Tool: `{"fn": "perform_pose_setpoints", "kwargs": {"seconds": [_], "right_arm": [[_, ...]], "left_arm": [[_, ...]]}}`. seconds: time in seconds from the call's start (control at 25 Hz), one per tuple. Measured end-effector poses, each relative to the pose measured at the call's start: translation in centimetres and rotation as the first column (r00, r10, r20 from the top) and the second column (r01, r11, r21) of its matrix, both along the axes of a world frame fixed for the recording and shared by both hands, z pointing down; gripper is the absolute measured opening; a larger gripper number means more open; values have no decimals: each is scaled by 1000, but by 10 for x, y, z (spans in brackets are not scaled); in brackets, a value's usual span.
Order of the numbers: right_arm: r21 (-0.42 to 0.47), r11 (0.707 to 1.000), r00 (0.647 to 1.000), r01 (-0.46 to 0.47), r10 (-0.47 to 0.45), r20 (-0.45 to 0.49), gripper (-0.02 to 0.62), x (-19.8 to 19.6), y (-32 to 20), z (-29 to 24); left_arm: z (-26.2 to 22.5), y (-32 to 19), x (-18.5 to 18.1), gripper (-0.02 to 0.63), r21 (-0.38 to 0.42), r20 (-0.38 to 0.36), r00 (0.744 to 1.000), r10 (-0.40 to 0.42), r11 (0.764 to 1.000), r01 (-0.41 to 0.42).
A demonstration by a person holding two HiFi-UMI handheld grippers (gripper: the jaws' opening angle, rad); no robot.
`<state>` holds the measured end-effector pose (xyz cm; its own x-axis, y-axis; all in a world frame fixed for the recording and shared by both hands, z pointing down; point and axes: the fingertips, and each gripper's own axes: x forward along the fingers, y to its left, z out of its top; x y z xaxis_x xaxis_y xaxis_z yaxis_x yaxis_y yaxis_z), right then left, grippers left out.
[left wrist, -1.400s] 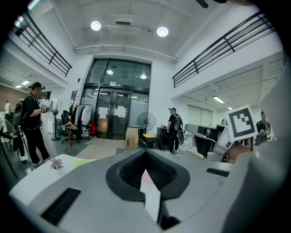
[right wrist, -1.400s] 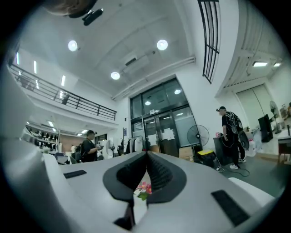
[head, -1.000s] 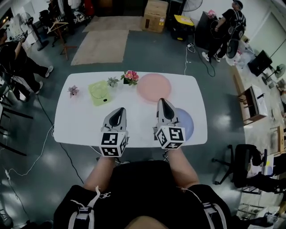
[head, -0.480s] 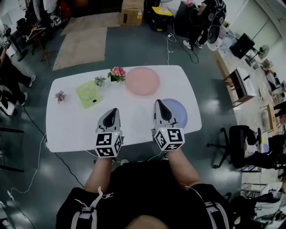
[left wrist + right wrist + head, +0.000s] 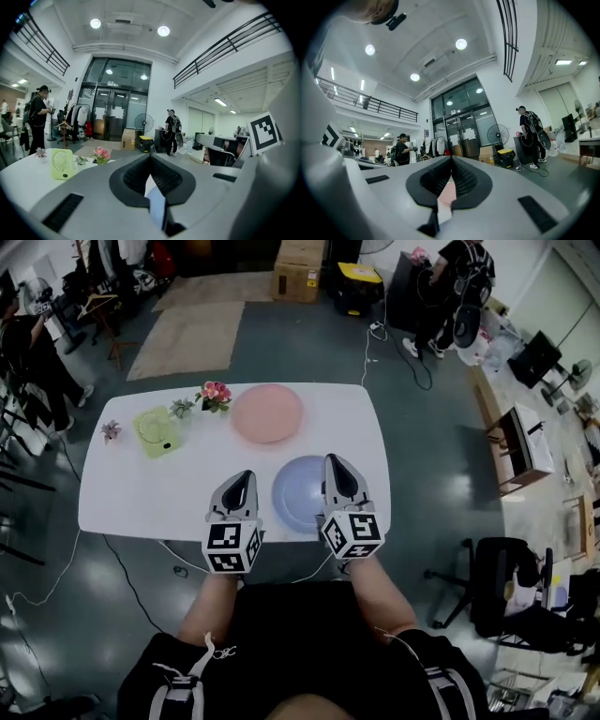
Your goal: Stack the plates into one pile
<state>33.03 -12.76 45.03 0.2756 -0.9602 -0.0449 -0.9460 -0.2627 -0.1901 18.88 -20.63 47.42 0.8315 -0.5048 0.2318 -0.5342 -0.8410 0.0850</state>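
A pink plate [image 5: 267,413] lies at the back middle of the white table [image 5: 131,498]. Nearer the front edge lies a pale blue plate [image 5: 300,495], apart from the pink one. My left gripper [image 5: 247,474] hovers just left of the blue plate, jaws together, holding nothing. Over the blue plate's right rim is my right gripper [image 5: 335,460], also shut and empty. In the left gripper view the left gripper [image 5: 150,155] shows its jaws meeting at the tip. The right gripper view shows the right gripper [image 5: 451,159] with its jaws meeting, and pink shows in the slit below.
A green desk fan [image 5: 157,432], a pot of pink flowers [image 5: 215,393] and two small plants [image 5: 181,409] stand at the table's back left. Cables trail on the floor [image 5: 56,568]. People [image 5: 459,282] stand beyond the table; an office chair [image 5: 492,582] is at the right.
Both grippers have shifted to the right along the table's front. The blue plate, earlier to the right of the right gripper, now lies between the two. Jaws unchanged.
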Motion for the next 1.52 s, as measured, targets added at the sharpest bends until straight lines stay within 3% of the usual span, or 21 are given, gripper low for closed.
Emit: {"fn": "perform_pose_setpoints", "kwargs": {"seconds": [0.12,0.2,0.36,0.52,0.6,0.72,0.88,1.0,1.12,1.32,1.52], "right_arm": [[1,998,998,66,-66,1,17,57,45,-6],[-12,992,992,128,-128,-2,17,72,66,-10],[-21,973,973,228,-227,39,17,75,82,-8],[-27,962,961,272,-270,51,17,65,86,1],[-47,937,938,345,-345,27,17,48,88,4],[-128,837,843,532,-538,-13,159,7,84,19],[-307,726,746,615,-662,-72,171,-26,87,63],[-451,618,661,644,-746,-80,187,-43,99,101],[-578,510,589,637,-805,-61,208,-55,110,143],[-734,372,503,567,-863,-49,216,-54,119,206],[-865,238,389,441,-920,-55,216,-45,125,248]], "left_arm": [[-5,58,51,12,-50,-9,998,-55,997,55],[-11,89,58,12,-69,-10,993,-119,991,118],[-20,122,50,12,-29,15,977,-212,977,213],[-26,133,33,12,26,25,961,-274,962,273],[-31,137,23,12,25,15,953,-302,953,302],[-33,141,7,12,18,0,939,-344,939,344],[-22,142,-6,12,-6,11,927,-375,927,375],[-21,143,-11,12,-18,4,919,-395,919,395],[-22,146,-19,12,-20,1,913,-408,913,407],[-18,151,-34,12,-27,7,905,-426,904,426],[-16,155,-44,12,-23,16,902,-432,902,432]]}}
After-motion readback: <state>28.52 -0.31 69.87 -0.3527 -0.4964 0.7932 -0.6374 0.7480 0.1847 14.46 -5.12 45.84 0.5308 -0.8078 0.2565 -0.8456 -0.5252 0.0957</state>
